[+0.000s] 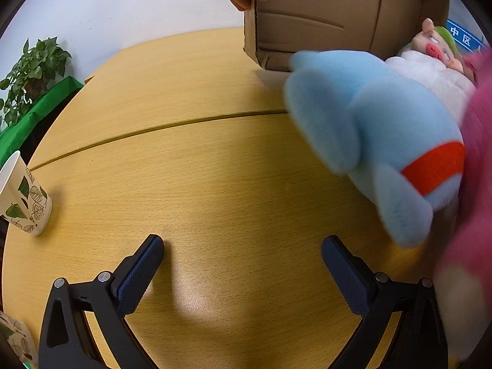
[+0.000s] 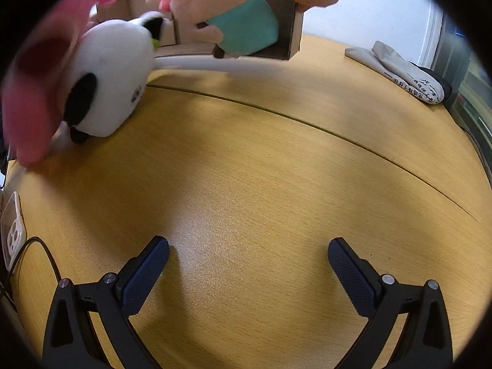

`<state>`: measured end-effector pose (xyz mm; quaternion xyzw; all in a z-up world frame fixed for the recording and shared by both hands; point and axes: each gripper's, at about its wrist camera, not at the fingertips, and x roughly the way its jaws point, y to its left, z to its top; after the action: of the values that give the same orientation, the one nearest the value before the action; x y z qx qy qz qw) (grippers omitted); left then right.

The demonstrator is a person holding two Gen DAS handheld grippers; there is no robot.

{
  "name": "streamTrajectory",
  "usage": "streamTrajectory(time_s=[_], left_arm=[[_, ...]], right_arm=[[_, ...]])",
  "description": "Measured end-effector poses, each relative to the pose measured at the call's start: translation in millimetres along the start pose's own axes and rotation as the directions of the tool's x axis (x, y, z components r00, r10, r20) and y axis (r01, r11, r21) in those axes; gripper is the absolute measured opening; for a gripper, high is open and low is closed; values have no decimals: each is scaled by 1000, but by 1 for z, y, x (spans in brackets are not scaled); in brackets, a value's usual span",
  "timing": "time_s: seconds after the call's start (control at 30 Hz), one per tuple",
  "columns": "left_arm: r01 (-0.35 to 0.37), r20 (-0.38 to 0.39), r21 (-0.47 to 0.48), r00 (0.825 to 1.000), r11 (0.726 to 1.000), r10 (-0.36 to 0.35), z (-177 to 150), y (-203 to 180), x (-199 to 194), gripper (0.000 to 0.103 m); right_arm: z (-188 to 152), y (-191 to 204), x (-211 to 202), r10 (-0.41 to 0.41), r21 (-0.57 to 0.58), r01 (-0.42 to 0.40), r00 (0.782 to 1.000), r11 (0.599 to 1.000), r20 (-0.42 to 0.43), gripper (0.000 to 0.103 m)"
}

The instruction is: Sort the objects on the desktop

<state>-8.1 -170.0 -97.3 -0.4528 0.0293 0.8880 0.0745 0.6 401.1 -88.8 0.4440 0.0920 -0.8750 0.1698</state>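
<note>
Plush toys [image 1: 384,129] near sign [image 1: 461,37] (reading 中区).

Plush toys [image 1: 384,141] lie on the table [image 1: 200,169] before the cardboard box [image 1: 323,15]; paper cup [image 1: 23,196] far left.

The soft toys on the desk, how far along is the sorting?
Nothing looks sorted yet. The blue toy, pig toy and panda toy lie blurred on the table by the cardboard box, apparently just tipped out. In hand: nothing; the left gripper and right gripper are open. Left: all toys, plus the paper cup.
</note>
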Motion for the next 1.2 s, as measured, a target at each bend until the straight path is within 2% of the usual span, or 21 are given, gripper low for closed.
streamTrajectory(time_s=[1.2], left_arm=[[-3,0,-1,1000,1000,3,-11,-26,-15,103]], right_arm=[[-1,2,-1,-1,2,1,1000,1000,0,103]])
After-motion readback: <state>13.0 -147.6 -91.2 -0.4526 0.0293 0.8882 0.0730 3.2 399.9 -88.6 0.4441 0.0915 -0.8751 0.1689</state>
